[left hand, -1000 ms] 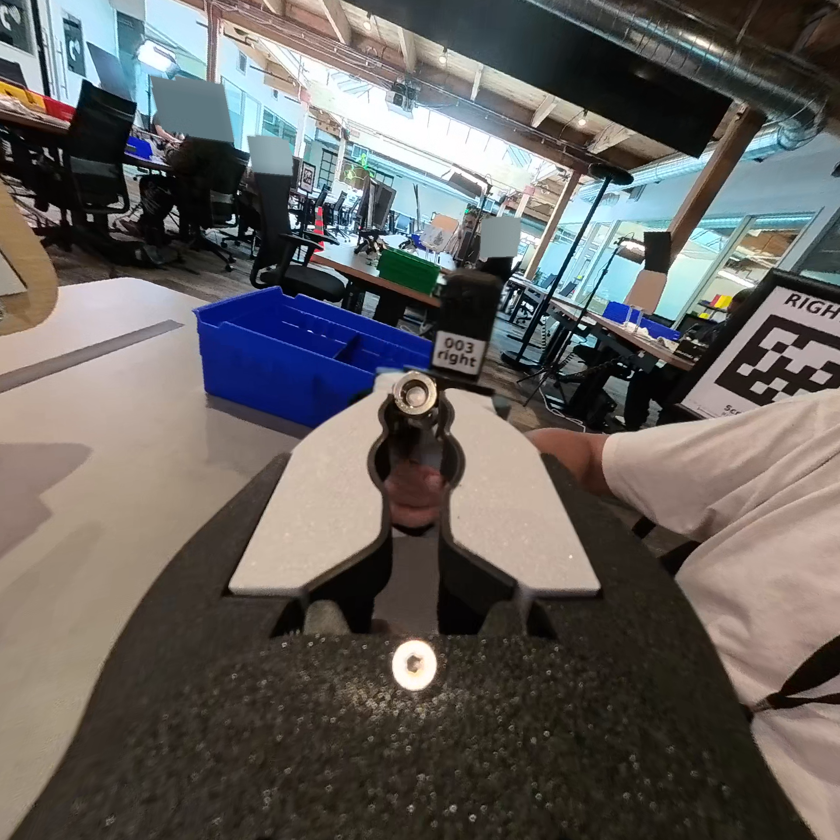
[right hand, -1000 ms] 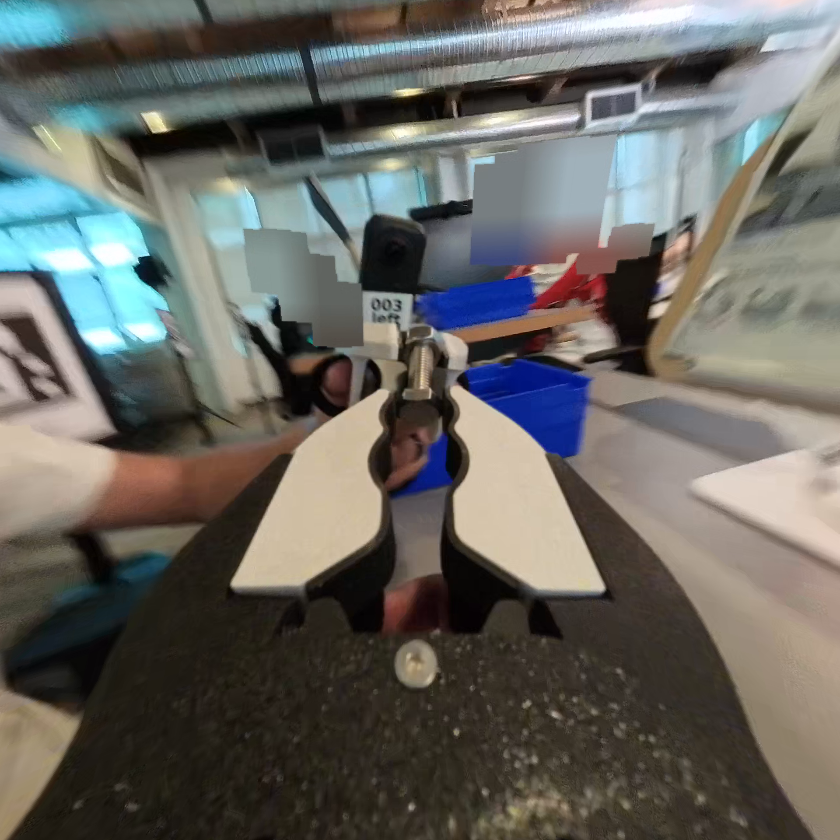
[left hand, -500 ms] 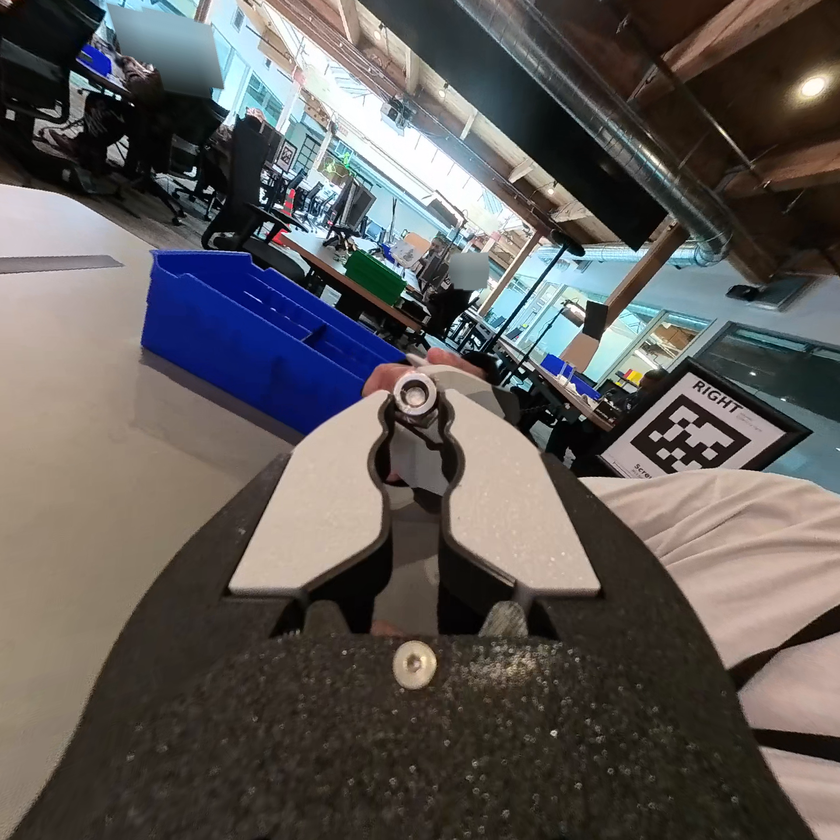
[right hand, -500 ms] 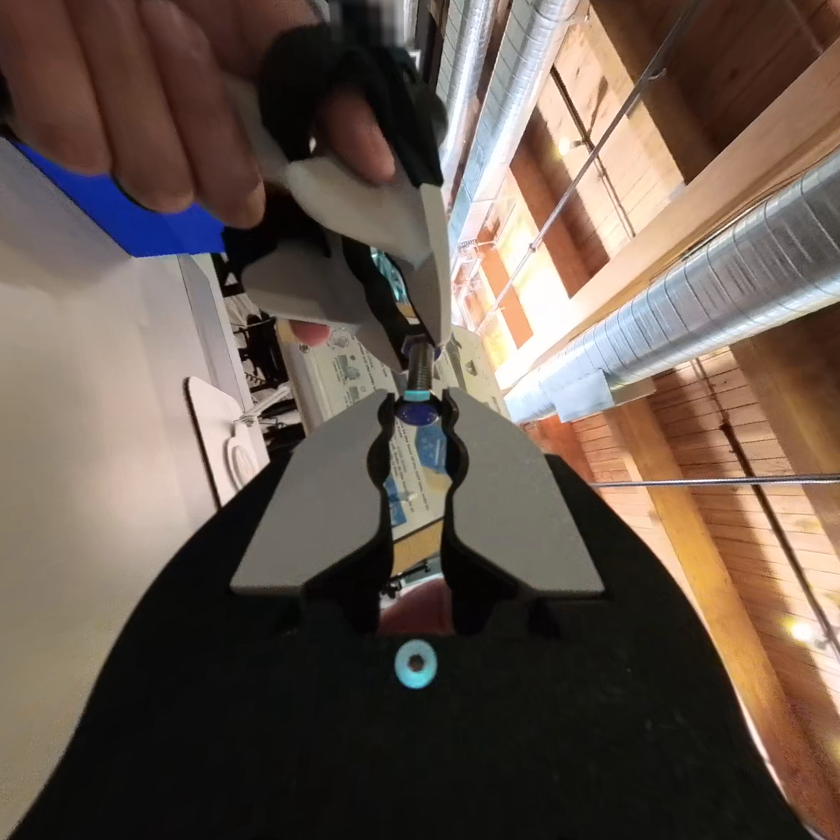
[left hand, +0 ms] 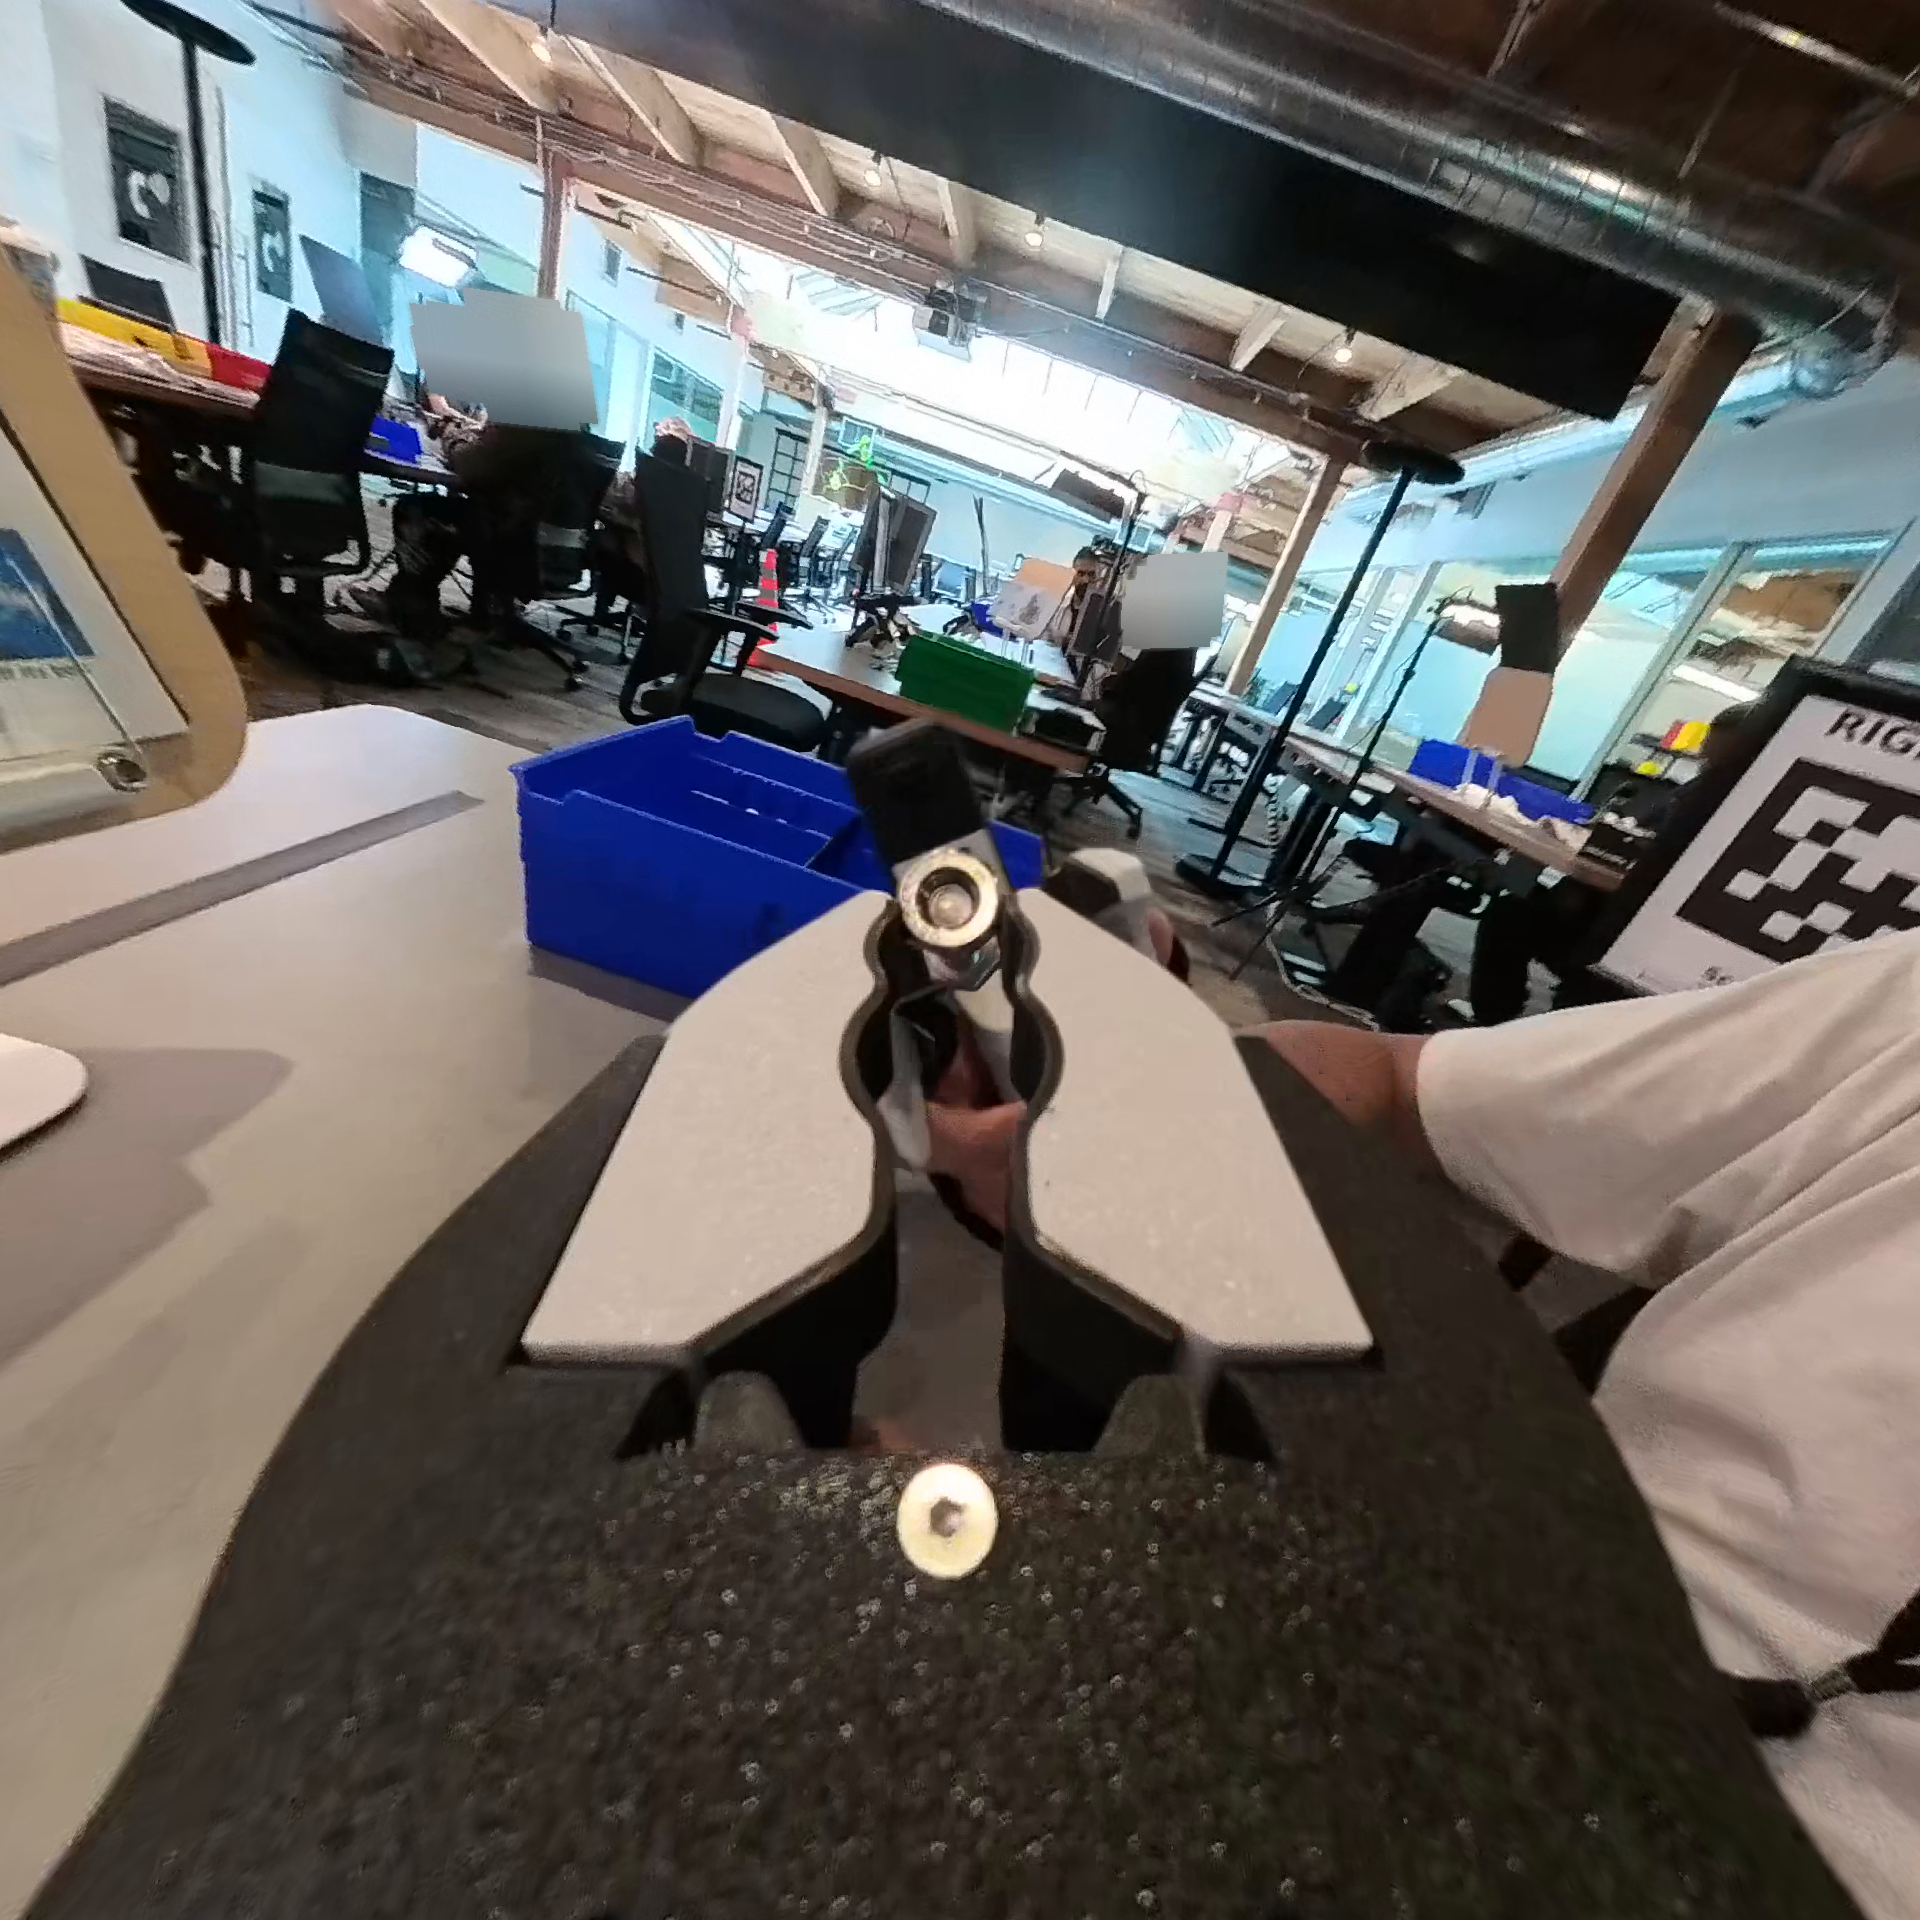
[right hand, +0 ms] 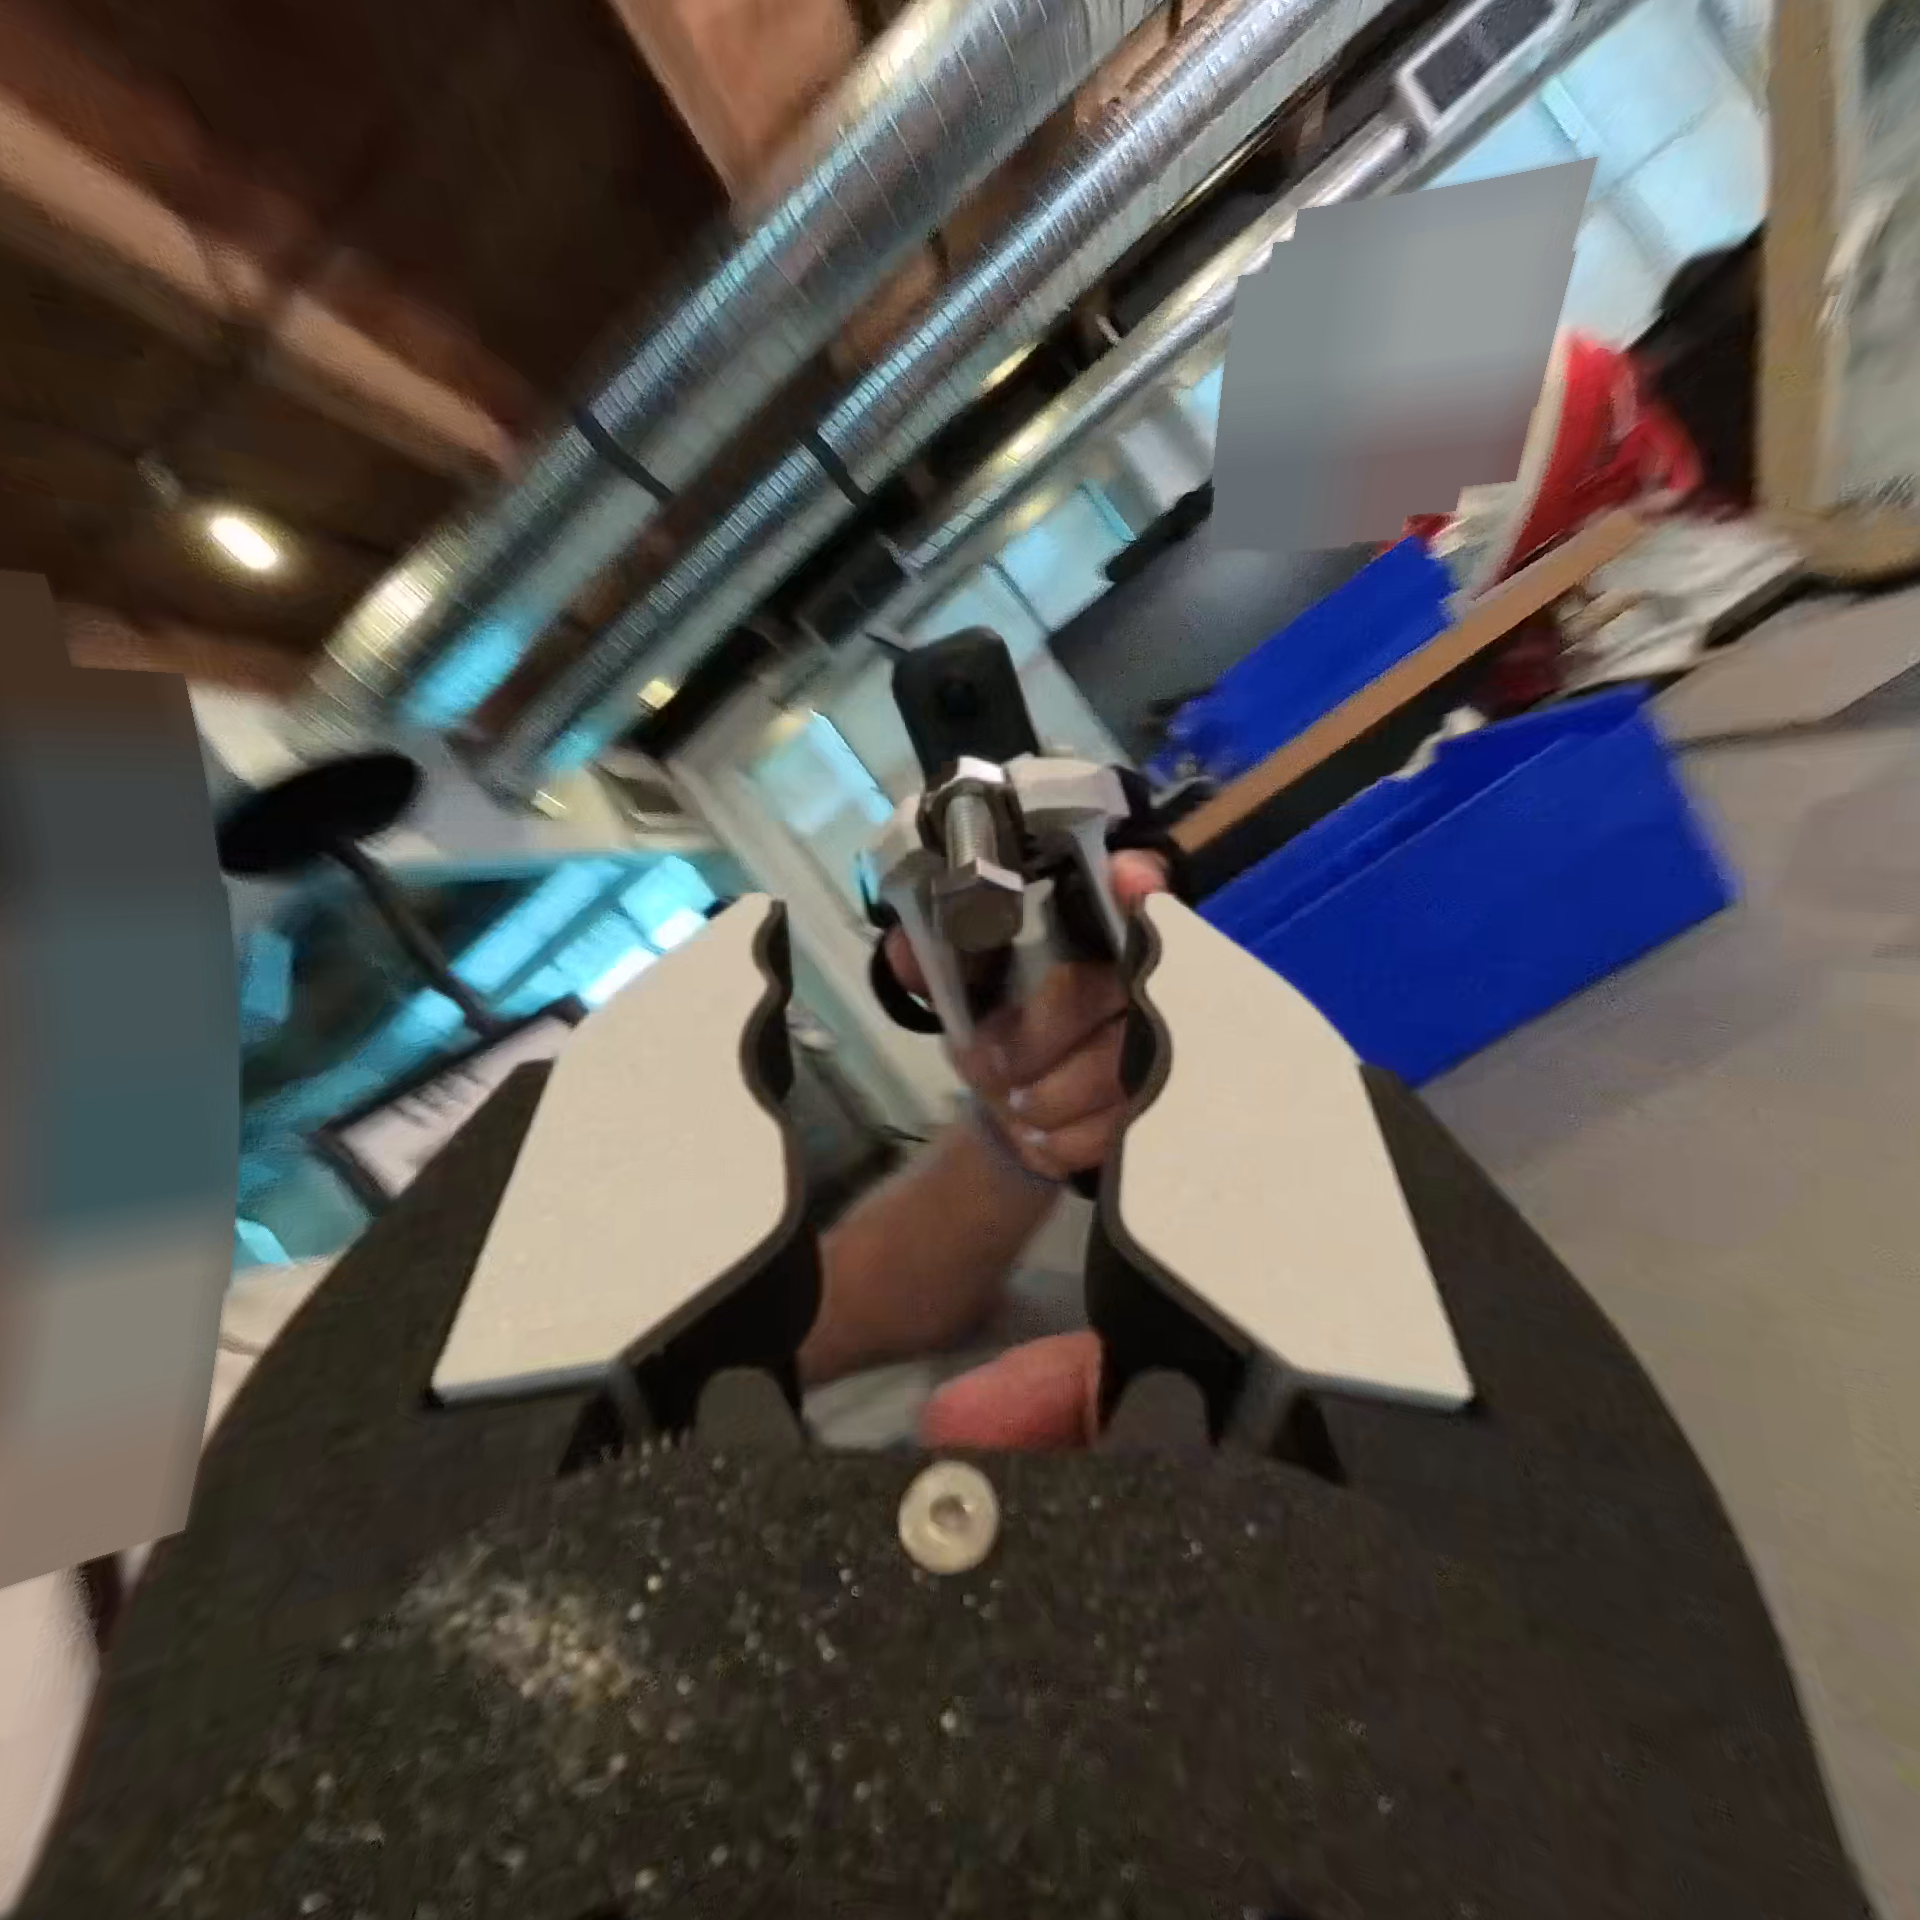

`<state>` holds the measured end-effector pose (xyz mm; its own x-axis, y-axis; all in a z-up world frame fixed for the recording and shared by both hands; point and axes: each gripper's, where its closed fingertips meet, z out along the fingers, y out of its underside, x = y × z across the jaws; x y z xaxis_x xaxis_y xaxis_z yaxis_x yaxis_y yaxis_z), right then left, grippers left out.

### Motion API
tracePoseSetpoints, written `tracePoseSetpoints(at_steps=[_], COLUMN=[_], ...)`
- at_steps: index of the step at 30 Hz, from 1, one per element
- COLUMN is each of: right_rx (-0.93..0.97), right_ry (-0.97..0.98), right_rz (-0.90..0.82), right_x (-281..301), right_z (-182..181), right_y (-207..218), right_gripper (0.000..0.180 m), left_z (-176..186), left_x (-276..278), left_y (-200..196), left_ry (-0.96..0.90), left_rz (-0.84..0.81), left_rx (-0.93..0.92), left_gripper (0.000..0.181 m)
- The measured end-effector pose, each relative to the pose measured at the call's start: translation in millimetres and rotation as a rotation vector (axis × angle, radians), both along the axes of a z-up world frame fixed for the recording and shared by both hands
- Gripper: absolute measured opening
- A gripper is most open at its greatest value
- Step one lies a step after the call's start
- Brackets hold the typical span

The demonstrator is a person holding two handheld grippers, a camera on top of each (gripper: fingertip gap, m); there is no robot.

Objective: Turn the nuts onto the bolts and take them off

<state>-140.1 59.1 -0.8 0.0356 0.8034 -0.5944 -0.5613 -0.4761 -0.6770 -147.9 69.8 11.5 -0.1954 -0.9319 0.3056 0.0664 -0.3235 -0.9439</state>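
Gripping the bolt (left hand: 948, 906) by its far end, the left gripper (left hand: 951, 940) is clamped tight, bolt head pointing back at its camera. Right gripper (right hand: 961, 940) stands wide open, empty, just short of the nut (right hand: 975, 902) on the threaded shank. Blue bin (left hand: 686, 852) sits behind on the counter (left hand: 312, 997). Judged mid-turning, regrasp phase: next, close squarely on the nut's flats before twisting.

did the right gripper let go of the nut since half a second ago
Yes. The right gripper now stands open, drawn back from the nut on the bolt, beside the blue bin.
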Motion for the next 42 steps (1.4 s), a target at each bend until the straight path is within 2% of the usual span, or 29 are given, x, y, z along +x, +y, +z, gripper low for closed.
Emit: tracePoseSetpoints(at_steps=[3,4,6,10,14,24,26,29,31,34,36,39,42], right_rx=[-0.090,-0.092,-0.066,0.117,0.379,1.195,1.286,1.194,1.048,0.707,0.422,0.026,-0.150], right_ry=[0.089,0.100,0.070,-0.082,-0.365,-1.269,-1.365,-1.257,-1.100,-0.772,-0.532,-0.070,0.175], right_rz=[0.099,0.099,0.077,-0.098,-0.304,-0.922,-1.017,-0.960,-0.833,-0.589,-0.389,-0.027,0.148], right_x=[-5.8,-7.0,-9.1,-6.0,-5.3,11.5,13.7,8.7,3.8,-1.6,-2.9,-1.9,0.8], right_z=[-3.7,-3.1,-3.5,-1.1,-3.6,-12.8,-13.6,-18.9,-18.9,-13.7,-12.6,-4.0,-4.0], right_y=[-0.4,-0.8,-2.1,-3.9,-5.1,3.4,6.1,6.0,1.3,-1.7,1.0,-1.0,0.9], right_gripper=[0.051,0.043,0.016,0.016,0.016,0.017,0.017,0.017,0.030,0.048,0.050,0.052,0.050], left_z=[-3.7,-5.0,-5.7,-4.6,-3.5,-15.4,-17.6,-17.5,-13.4,-7.3,-6.7,-4.1,-7.3], left_x=[2.3,3.4,4.4,5.1,5.4,10.1,11.0,9.6,7.7,2.7,-0.1,-3.4,-2.6], left_y=[-1.3,-1.5,-3.6,-8.2,-11.9,-11.6,-9.1,-6.9,-4.7,-1.8,0.3,0.6,-0.3], left_ry=[0.016,0.019,0.016,0.020,0.021,0.092,0.092,0.081,0.057,0.035,0.034,0.014,0.030], left_rz=[0.005,0.008,-0.005,-0.026,-0.076,-0.163,-0.159,-0.159,-0.139,-0.103,-0.063,-0.037,-0.027], left_rx=[0.023,0.025,0.017,0.002,-0.081,-0.283,-0.298,-0.298,-0.273,-0.181,-0.082,0.000,0.049], left_gripper=[0.017,0.017,0.017,0.018,0.017,0.017,0.017,0.017,0.017,0.017,0.017,0.017,0.017])
